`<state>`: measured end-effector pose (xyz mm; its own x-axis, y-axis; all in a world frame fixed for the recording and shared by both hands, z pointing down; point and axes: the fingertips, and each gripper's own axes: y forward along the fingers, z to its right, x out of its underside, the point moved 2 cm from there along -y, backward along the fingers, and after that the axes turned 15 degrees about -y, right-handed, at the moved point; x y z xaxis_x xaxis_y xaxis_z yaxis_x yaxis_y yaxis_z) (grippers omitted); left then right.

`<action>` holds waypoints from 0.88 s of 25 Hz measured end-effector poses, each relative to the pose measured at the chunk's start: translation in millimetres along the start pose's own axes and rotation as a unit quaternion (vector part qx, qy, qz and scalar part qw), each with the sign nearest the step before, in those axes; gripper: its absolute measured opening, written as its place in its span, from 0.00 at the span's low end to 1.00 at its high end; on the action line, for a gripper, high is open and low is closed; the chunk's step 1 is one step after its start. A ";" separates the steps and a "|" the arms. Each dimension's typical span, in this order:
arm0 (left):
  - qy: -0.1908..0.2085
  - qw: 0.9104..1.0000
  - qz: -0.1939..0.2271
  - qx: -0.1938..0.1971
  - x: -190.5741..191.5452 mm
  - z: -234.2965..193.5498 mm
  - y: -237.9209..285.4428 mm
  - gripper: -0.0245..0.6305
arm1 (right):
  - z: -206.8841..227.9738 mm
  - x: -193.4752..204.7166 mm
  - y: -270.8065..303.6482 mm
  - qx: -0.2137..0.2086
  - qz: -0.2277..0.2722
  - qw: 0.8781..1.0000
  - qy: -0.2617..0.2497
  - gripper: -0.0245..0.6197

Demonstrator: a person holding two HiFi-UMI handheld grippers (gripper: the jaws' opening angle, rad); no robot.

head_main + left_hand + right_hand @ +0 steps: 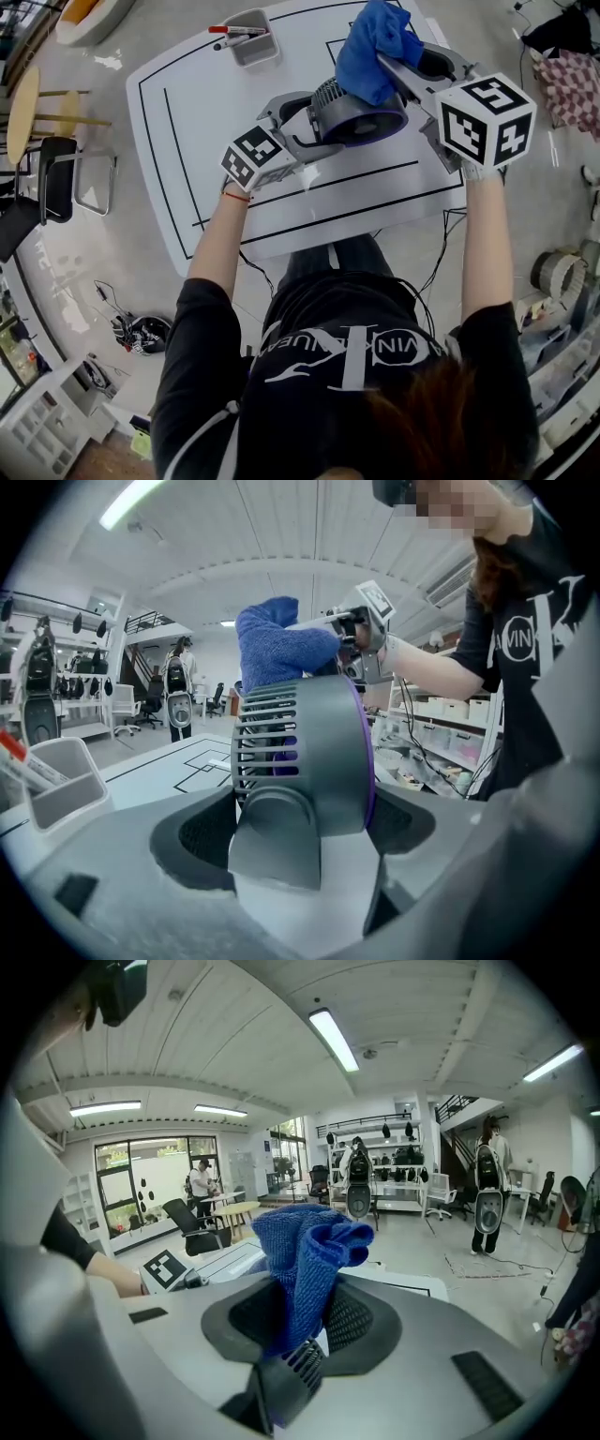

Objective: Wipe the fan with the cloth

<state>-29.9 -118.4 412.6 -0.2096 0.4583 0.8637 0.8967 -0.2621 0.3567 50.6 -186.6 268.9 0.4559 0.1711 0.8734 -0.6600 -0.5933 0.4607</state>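
Observation:
A small grey fan [361, 117] with a purple rim stands on the white table [187, 141]. My left gripper [305, 117] is shut on its stand and body. In the left gripper view the fan [305, 752] fills the gap between the jaws of that gripper [300, 855], grille to the left. My right gripper [394, 70] is shut on a bunched blue cloth [375, 47], which rests on the fan's top rear. The right gripper view shows the cloth [305, 1260] upright between the jaws, with a bit of fan grille [302, 1365] below it.
A grey bin [251, 39] holding a red marker [239, 30] stands at the table's far edge, left of the fan. Black lines mark the tabletop. Chairs [52, 178] and a round side table [23, 112] stand to the left. Clutter lies on the floor at right.

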 end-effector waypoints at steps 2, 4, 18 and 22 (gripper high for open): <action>0.000 1.000 -0.001 -0.001 1.2 1.4 2.1 0.68 | 8.0 9.1 -7.5 0.012 -0.002 1.000 0.008 0.20; 0.000 1.000 -0.003 0.001 3.4 -0.1 1.8 0.68 | 13.7 16.4 -10.7 0.022 -0.005 1.000 0.016 0.20; -0.009 1.000 -0.012 -0.014 0.7 2.1 -3.6 0.68 | 27.4 49.2 -31.5 0.052 -0.010 0.996 0.074 0.20; -0.018 0.999 -0.013 -0.042 4.3 -4.4 -4.9 0.68 | 33.2 62.0 -29.9 0.065 -0.020 0.994 0.081 0.20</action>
<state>-36.9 -118.9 416.1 -0.2162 0.4962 0.8409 0.8550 -0.3195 0.4084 118.5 -184.4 304.0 0.3706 0.3148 0.8738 -0.5562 -0.6783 0.4802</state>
